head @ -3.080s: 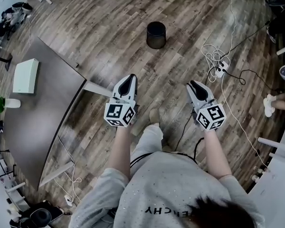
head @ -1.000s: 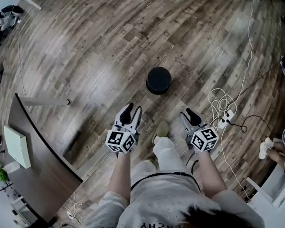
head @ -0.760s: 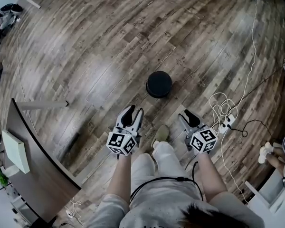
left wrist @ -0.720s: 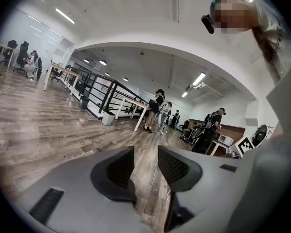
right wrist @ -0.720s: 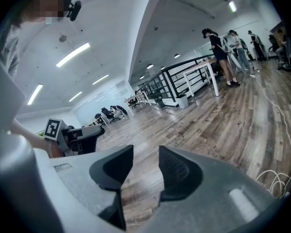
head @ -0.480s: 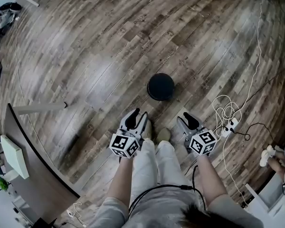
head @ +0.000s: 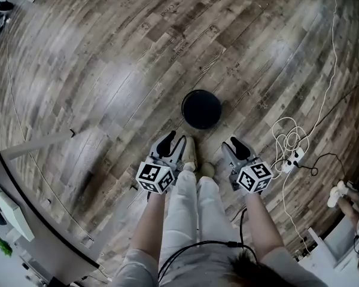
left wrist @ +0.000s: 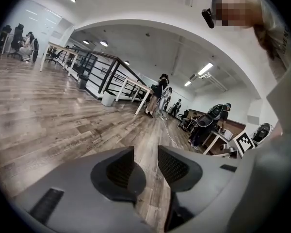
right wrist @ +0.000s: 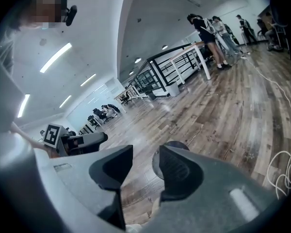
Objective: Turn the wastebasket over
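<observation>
- Two hand-held grippers are held low and side by side in front of the person's light trousers, marker cubes toward the body and tips pointing forward and down at the floor.
- A pair of light shoes shows between the two.
- On the left hand-held gripper the jaws stand apart, and its own view shows only wooden planks in the gap.
- On the right hand-held gripper the jaws are likewise parted and grip nothing.
- Just ahead, roughly between the lines of the two tips and touching neither, the black round wastebasket stands on the planks. In the right gripper view its dark top peeks from behind one jaw.
- To the right lies a tangle of white cable.
- A dark counter edges the lower left.
- Far off, people stand beside white tables.
</observation>
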Available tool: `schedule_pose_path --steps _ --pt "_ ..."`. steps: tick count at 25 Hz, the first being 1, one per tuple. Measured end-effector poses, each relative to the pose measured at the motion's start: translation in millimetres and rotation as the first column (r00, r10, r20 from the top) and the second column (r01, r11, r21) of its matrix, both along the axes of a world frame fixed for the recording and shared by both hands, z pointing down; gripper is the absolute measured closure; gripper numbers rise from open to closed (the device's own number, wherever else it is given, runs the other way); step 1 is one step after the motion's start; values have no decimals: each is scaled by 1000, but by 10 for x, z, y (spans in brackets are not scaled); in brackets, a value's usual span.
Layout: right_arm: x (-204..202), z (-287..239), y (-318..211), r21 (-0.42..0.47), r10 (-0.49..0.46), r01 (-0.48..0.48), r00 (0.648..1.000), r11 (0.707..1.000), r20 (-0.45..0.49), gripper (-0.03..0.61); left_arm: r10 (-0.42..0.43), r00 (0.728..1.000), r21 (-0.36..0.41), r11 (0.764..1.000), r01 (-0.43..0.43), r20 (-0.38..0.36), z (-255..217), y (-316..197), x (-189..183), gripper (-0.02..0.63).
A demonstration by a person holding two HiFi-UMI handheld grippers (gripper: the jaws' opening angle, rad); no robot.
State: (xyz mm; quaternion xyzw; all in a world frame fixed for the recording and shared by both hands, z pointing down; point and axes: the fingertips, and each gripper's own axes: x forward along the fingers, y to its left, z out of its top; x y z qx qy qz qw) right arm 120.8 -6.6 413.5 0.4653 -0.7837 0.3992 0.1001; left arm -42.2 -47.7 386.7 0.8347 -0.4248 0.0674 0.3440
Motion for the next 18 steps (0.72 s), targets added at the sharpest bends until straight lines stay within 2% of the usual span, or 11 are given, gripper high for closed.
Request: schedule_pose_path --steps 4,10,18 --pt "-54 442 -222 -38 -5 5 1000 999 -4 412 -18 999 -66 998 17 -28 437 -208 -50 463" --pt "-37 1043 -556 -69 15 -16 1000 997 -25 401 12 999 -150 989 -20 -50 1107 -369 -8 448" --pt "97 1673 -945 -106 66 -71 997 992 -49 379 50 998 -220 974 -56 -32 1852 -626 -35 409"
